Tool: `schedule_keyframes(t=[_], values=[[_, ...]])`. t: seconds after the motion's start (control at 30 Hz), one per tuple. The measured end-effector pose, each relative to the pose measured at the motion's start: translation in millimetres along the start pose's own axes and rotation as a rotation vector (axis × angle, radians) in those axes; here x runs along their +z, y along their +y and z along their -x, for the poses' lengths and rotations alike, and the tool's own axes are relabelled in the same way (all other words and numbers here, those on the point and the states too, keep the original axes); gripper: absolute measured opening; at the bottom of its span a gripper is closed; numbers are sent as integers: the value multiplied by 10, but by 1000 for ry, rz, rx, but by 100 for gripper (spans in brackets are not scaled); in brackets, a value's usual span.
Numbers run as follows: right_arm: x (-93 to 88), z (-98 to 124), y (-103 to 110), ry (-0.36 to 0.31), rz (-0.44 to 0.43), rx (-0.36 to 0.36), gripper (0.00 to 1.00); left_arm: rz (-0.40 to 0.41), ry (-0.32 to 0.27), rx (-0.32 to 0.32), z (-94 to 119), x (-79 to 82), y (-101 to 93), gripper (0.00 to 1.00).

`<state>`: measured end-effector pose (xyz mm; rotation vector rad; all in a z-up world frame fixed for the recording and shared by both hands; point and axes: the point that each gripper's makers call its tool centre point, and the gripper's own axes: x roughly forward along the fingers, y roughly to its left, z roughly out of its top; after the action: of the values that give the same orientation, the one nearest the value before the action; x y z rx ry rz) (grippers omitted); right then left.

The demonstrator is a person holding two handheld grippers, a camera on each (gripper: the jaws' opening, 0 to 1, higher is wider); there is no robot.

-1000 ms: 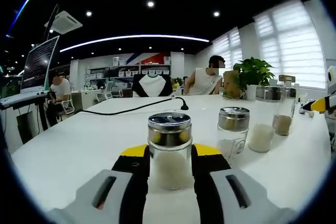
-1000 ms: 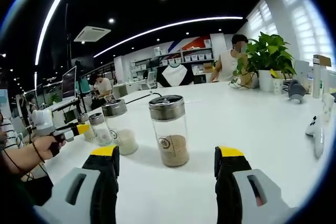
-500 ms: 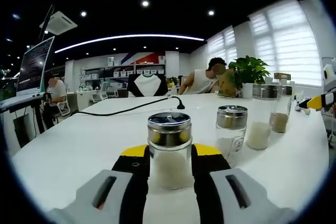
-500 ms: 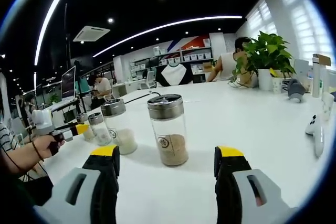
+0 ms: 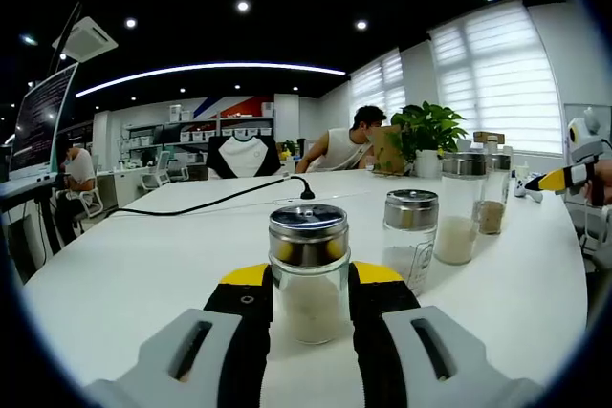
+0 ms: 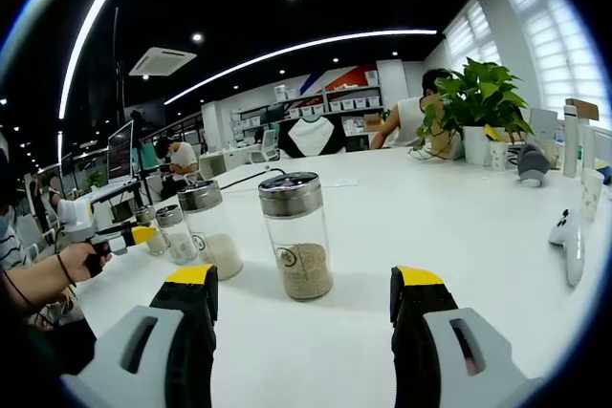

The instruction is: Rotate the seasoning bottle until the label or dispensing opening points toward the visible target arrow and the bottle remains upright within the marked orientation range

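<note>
Gripping seasoning bottle upright at lower centre, left gripper jaws against both sides; right gripper open, brown-filled bottle ahead

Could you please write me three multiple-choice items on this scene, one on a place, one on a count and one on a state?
1. Where does the bottle of white grains stand in the left gripper view?
A. Between that gripper's jaws
B. Beside the potted plant
C. On the black cable

2. How many seasoning bottles stand on the white table in the right gripper view?
A. Two
B. Four
C. Six

3. How is the right gripper?
A. Shut on a bottle
B. Open, with the brown-grain bottle beyond its tips
C. Shut on nothing

Answers:
1. A, the left gripper has a jaw pressed against each side of the glass.
2. B, four steel-capped bottles stand in a row.
3. B, its jaws stand wide apart, short of the brown-grain bottle.
</note>
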<state>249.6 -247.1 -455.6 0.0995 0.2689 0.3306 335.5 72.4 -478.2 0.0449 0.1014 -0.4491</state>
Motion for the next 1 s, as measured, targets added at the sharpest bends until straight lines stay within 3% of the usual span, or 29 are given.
schedule_keyframes(t=[1.0], values=[[27,4,17,1,5,5,75,-27,-15,-310,-6,0,-59,32]])
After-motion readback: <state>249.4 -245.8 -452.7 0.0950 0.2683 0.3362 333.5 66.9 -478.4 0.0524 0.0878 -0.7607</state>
